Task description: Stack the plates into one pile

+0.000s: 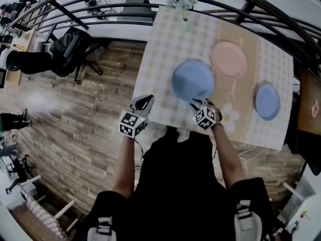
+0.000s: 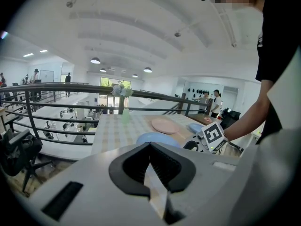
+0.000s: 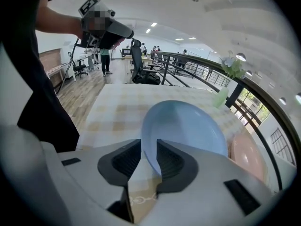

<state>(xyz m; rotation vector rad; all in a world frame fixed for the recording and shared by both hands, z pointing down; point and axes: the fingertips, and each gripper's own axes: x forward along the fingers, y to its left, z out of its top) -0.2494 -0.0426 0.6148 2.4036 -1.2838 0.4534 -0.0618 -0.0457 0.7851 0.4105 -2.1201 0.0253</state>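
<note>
I judge this the pickup step: my right tool (image 3: pixel 149 149) straddles, jaws apart, the big blue plate's (image 1: pixel 193 79) near rim, just left of the pink plate (image 1: pixel 229 59). Next: clamp, lift, carry across. My left tool (image 1: pixel 144 102) is closed and empty.

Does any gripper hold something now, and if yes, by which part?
Nothing is held. The jaws of the right gripper stand apart around the near rim of the large blue plate, not pressing it. The left gripper is shut and empty.

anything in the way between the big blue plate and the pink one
Nothing visible. The big blue plate sits close beside the pink plate; the flower vase stands off at the table's far edge. The right tool straddles the blue plate's rim.
</note>
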